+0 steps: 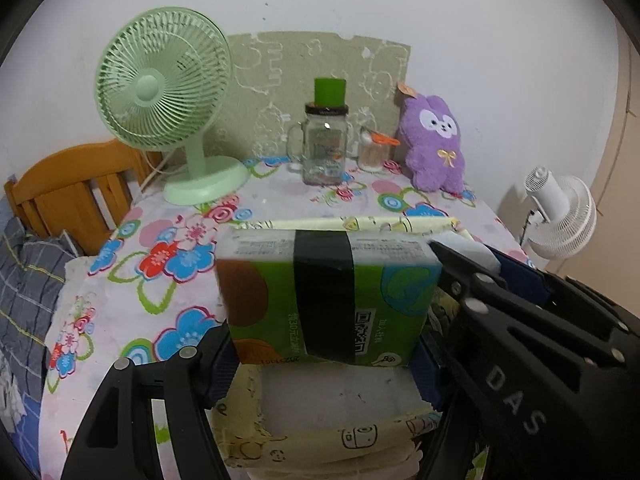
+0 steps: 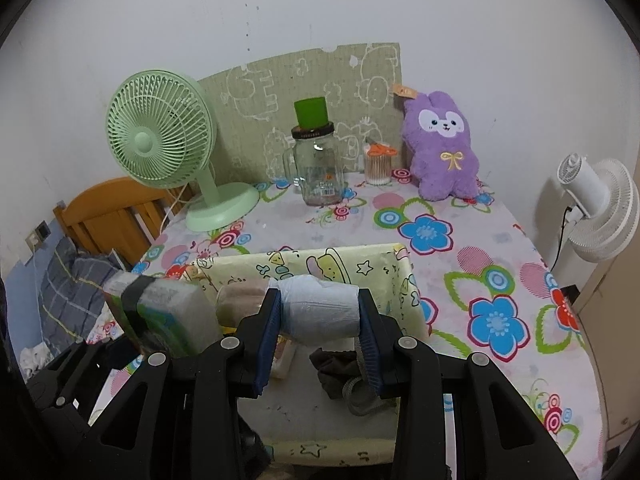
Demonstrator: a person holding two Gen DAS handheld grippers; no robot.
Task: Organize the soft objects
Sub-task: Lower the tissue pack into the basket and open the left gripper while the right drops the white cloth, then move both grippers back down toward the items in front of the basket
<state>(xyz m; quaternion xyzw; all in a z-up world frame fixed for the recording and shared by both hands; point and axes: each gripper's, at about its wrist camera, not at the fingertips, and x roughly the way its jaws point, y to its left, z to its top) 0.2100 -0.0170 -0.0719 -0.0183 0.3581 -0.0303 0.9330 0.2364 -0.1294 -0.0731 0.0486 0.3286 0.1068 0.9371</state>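
Observation:
A green tissue pack (image 1: pixel 328 300) with a black band sits between the blue pads of my left gripper (image 1: pixel 324 360), which is shut on it. It hangs over the left side of a yellow cartoon-print fabric box (image 1: pixel 360 224) on the floral table. My right gripper (image 2: pixel 319 304) is shut on a plastic-wrapped white paper roll (image 2: pixel 320 312) above the same box (image 2: pixel 360 268). The tissue pack (image 2: pixel 160 312) shows just left of the roll. A dark cloth (image 2: pixel 334 368) and a brownish soft item (image 2: pixel 240 298) lie inside the box. A purple plush (image 2: pixel 440 148) stands at the table's back right.
At the back of the table stand a green desk fan (image 2: pixel 160 144), a glass jar (image 2: pixel 318 172) with a green cup on top, and a cotton swab pot (image 2: pixel 378 166). A wooden bed frame (image 2: pixel 112 216) and plaid bedding are left. A white fan (image 2: pixel 600 208) stands right, off the table.

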